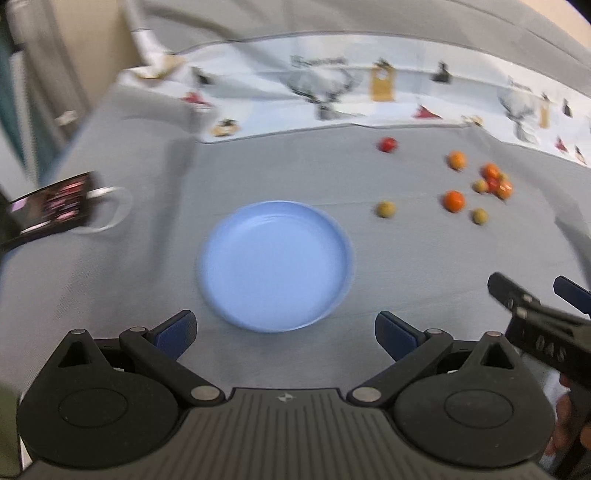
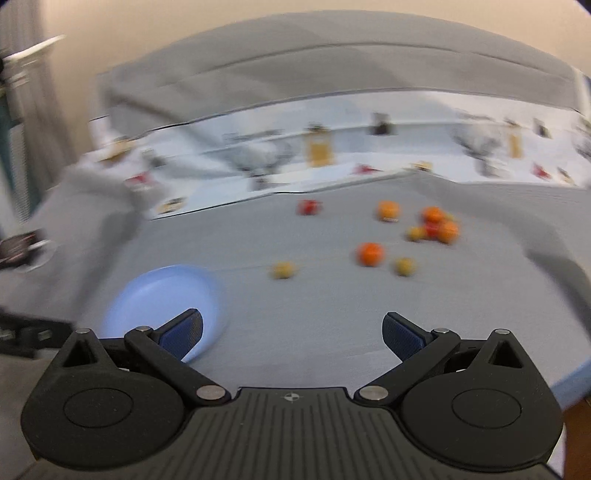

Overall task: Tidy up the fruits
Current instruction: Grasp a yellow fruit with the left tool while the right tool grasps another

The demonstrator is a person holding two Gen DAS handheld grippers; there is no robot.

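A: Well, nearest first: the left hand-held gripper [image 1: 285,334] has its jaws wide apart and holds nothing, and the right hand-held gripper [image 2: 291,336] is the same. Why both spread, do you think?

B: I'd judge they're ready for a first pick. The blue plate [image 1: 221,295] sits just ahead of the left one, bare inside, so nothing is sorted yet.

A: And the fruit?

B: Beyond the plate, toward the far right of the surface. An olive-yellow one [image 1: 385,209] lies nearest the plate; an orange [image 1: 454,201] and another yellow one [image 1: 480,216] sit further right; a tight cluster [image 1: 495,181] lies behind them, with a lone orange one [image 1: 457,160] and a red one [image 1: 387,144] farthest back. All apart from the plate.

A: So the plate is the likely target, kept central within easy reach of either side.

B: That's my guess. The surface is a grey cloth [image 1: 277,166], rumpled; I can't tell what's beneath. At its left edge lies a phone [image 1: 50,210]. Behind runs a white printed fabric [image 1: 332,92], then a cream wall [image 2: 258,22]. Both views are blurred.
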